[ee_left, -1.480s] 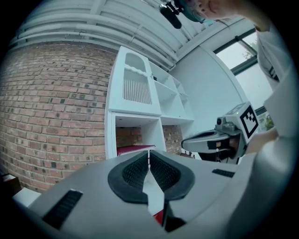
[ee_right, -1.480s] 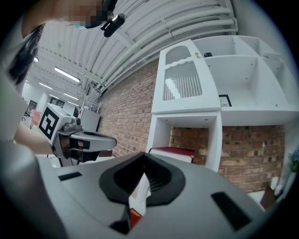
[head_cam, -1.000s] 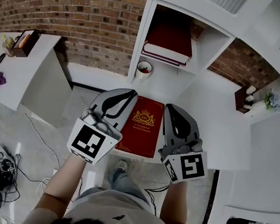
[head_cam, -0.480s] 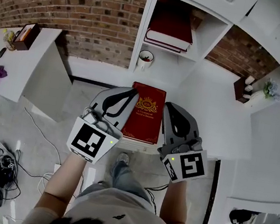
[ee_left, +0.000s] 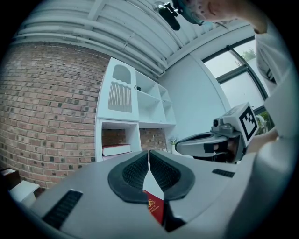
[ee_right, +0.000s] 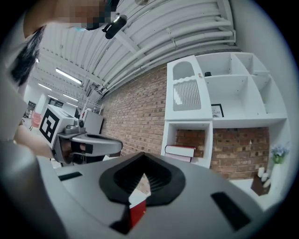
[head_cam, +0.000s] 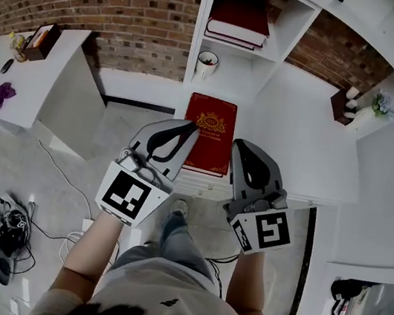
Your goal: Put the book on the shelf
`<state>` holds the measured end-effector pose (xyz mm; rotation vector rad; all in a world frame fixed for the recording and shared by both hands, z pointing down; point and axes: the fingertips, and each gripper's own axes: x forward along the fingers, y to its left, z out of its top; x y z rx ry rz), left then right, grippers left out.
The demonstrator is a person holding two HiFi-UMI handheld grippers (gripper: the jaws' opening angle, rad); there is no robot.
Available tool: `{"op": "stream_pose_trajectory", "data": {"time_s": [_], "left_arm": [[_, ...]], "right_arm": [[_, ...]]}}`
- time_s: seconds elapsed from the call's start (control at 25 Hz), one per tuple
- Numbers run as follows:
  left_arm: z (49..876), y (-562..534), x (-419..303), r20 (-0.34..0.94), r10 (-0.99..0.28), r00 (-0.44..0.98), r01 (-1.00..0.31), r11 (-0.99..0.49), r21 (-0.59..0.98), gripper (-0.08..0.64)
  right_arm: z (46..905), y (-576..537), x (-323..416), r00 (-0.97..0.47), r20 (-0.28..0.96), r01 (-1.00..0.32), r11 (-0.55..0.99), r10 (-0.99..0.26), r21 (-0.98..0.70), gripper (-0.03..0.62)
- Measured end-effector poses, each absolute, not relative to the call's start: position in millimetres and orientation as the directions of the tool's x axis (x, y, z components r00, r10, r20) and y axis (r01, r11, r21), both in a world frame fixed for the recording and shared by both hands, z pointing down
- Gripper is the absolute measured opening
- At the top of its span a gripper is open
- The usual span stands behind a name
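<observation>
At the counter's front edge, below the shelf unit:
Left gripper (head_cam: pixel 192 127): jaws pressed together, nothing between them; tip just beside the book's left edge.
Book (head_cam: pixel 210 129): red, flat, cover up, between the two grippers over the white counter (head_cam: pixel 297 148); gold crest, with gold lettering beneath too small to read.
Right gripper (head_cam: pixel 237 145): jaws pressed together, empty; tip by the book's near right corner.
Shelf (head_cam: pixel 295 27): open compartment holding stacked red books (head_cam: pixel 239 23).
</observation>
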<state>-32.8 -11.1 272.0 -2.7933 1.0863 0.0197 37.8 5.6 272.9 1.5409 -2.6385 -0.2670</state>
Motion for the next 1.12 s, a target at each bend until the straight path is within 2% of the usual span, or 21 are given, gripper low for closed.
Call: {"op": "stream_pose_trajectory", "data": {"time_s": [0.36, 1.12], "left_arm": [[280, 20, -28, -0.056, -0.650, 0.758, -0.652, -0.749, -0.121, 0.021], [277, 8, -39, -0.061, -0.661, 0.748, -0.663, -0.741, -0.105, 0.021]], "right_arm": [[279, 36, 37, -0.485, -0.028, -0.863, 0.473, -0.874, 0.175, 0.009], [275, 25, 23, -0.520, -0.035, -0.846, 0.509, -0.853, 0.159, 0.009]]}}
